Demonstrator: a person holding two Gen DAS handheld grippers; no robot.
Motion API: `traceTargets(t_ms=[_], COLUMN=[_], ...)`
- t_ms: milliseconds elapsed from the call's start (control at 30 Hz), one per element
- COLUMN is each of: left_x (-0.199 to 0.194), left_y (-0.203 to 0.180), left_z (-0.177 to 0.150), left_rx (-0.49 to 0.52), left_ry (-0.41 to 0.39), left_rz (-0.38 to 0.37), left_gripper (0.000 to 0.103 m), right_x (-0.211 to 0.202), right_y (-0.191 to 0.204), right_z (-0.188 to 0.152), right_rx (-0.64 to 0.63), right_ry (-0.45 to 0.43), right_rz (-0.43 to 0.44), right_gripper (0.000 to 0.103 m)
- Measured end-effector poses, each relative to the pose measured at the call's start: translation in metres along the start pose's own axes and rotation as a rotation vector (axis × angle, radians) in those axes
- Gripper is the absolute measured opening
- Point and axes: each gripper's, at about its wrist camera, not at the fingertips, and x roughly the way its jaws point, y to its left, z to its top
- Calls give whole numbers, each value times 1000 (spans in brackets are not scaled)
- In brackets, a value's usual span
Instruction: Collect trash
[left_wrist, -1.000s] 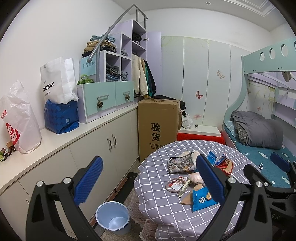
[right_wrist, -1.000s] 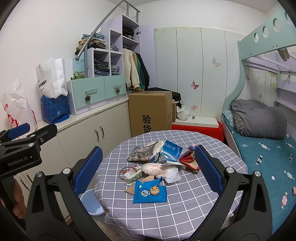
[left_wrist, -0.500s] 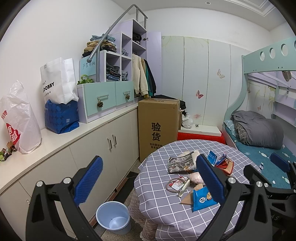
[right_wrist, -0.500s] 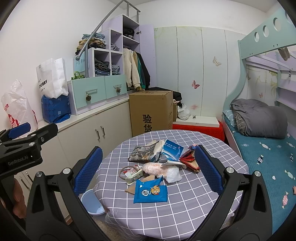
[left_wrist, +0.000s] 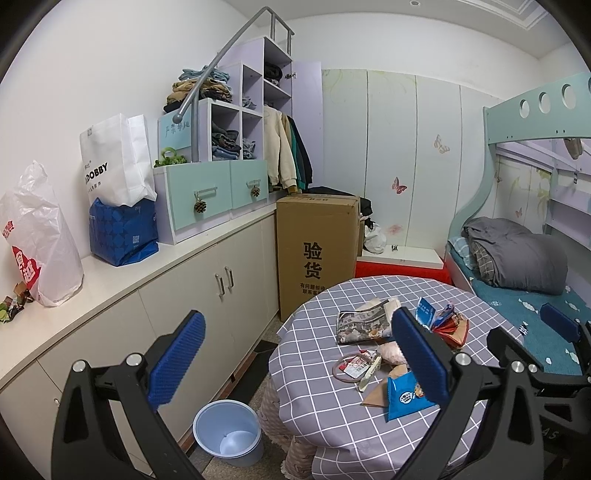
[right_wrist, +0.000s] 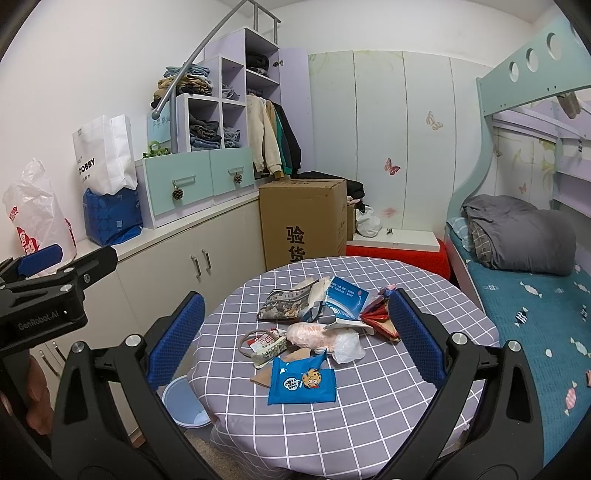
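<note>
Trash lies heaped on a round table with a grey checked cloth (right_wrist: 369, 417): a blue cookie wrapper (right_wrist: 301, 382), a pink and clear plastic bag (right_wrist: 317, 334), a blue-white booklet (right_wrist: 347, 297), red wrappers (right_wrist: 378, 317), a printed pouch (right_wrist: 282, 304) and a small carton with a cord (right_wrist: 267, 345). The blue wrapper also shows in the left wrist view (left_wrist: 404, 397). A light blue bin (left_wrist: 229, 430) stands on the floor left of the table. My right gripper (right_wrist: 293, 341) is open above the near table edge, empty. My left gripper (left_wrist: 295, 360) is open and empty, left of the table above the bin.
A cream cabinet run (left_wrist: 207, 280) lines the left wall with bags (left_wrist: 118, 192) and drawer units on top. A tall cardboard box (left_wrist: 317, 251) stands behind the table. A bunk bed (right_wrist: 535, 295) with a grey duvet is on the right.
The right gripper has drifted slightly closer to the table and a little left. The left gripper has barely moved. Nothing was taken or let go.
</note>
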Motion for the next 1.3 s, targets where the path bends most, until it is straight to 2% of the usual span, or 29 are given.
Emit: traceTargets(t_ms=[733,1300], left_x=[11,44], left_y=[-1,-21], left_z=[-1,-12], left_rx=[17,54], left_ry=[32,103], left_rz=[7,-2], left_gripper=[99,99], right_x=[10,35], right_y=[0,-34], right_z=[-4,-13], right_rx=[19,111], right_ry=[14,96], right_rz=[5,36], right_gripper=[97,97])
